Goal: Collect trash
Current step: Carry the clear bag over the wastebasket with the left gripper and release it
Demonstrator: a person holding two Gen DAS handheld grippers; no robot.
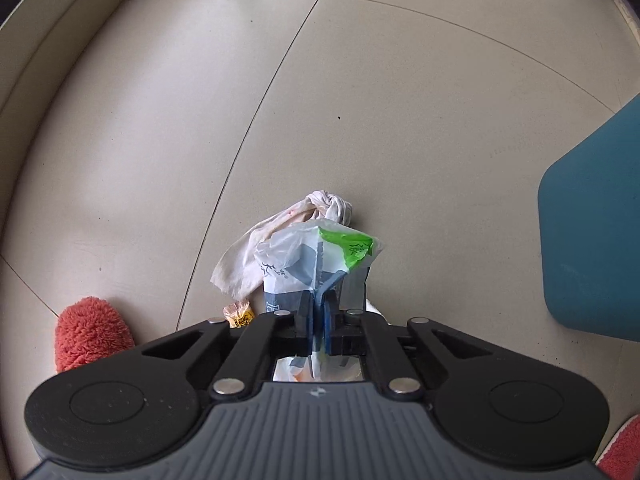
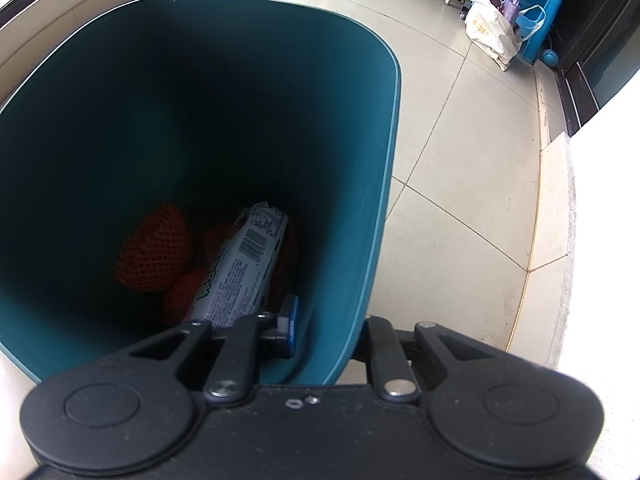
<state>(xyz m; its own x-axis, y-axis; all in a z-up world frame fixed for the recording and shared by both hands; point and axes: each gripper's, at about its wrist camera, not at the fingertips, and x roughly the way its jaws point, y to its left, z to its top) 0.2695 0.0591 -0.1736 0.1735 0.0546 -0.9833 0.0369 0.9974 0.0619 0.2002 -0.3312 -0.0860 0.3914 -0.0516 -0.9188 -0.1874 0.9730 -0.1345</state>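
Plastic bag (image 1: 316, 256) printed green, lettering illegible.

Bright daylight, fisheye-bent edges, overexposed right corners.

A pale tiled floor (image 1: 400, 120) carries everything. On it lie a crumpled white cloth (image 1: 280, 240) and a small yellow wrapper (image 1: 239, 316). A teal bin (image 2: 376, 216), a blue stool (image 2: 528, 0) and a cream bag (image 2: 494, 36) stand on it.
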